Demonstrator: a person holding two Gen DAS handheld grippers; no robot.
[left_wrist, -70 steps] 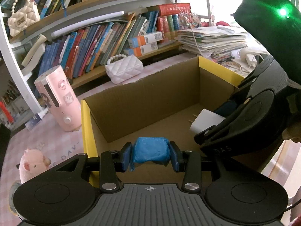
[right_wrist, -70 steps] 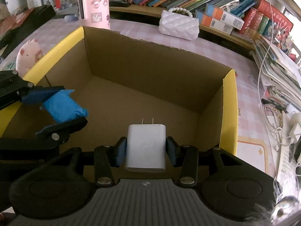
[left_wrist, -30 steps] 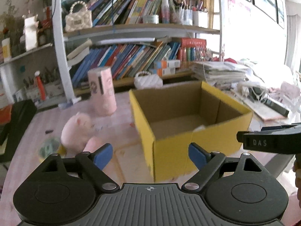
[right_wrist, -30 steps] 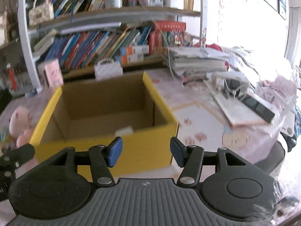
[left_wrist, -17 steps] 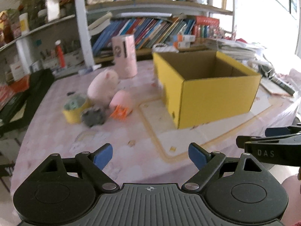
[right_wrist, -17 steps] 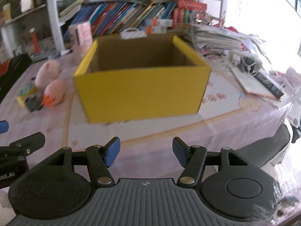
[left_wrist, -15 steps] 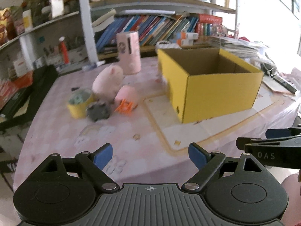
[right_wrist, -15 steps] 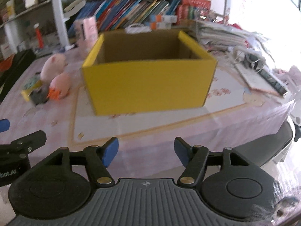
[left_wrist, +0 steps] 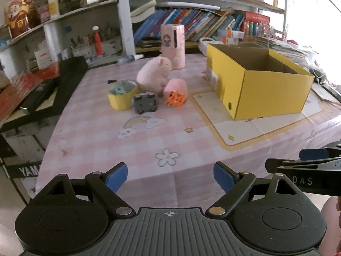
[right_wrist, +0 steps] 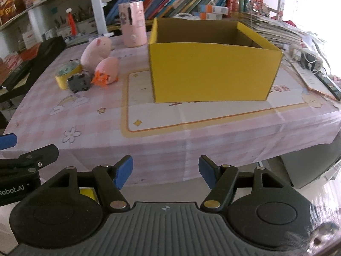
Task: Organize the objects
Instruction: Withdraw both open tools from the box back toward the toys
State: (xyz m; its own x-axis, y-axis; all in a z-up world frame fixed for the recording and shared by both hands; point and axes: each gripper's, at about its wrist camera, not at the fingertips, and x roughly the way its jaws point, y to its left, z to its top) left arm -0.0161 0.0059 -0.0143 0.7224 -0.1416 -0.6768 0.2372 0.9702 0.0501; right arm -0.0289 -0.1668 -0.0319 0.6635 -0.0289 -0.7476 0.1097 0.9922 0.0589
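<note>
Yellow tape roll (left_wrist: 122,95) far left on worktop (left_wrist: 149,136) | grey toy car (left_wrist: 145,103) just beside | pink plush pig (left_wrist: 153,75) behind | yellow cardboard box (right_wrist: 213,72) right of these | left gripper (left_wrist: 170,176) fingers apart, empty | right gripper (right_wrist: 165,171) fingers apart, empty

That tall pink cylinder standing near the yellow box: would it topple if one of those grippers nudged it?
Probably. The pink cylinder stands upright, tall and narrow, so a push near its top would likely tip it. Being round, it might then roll across the tablecloth. Its smooth surface looks somewhat slippery.
</note>
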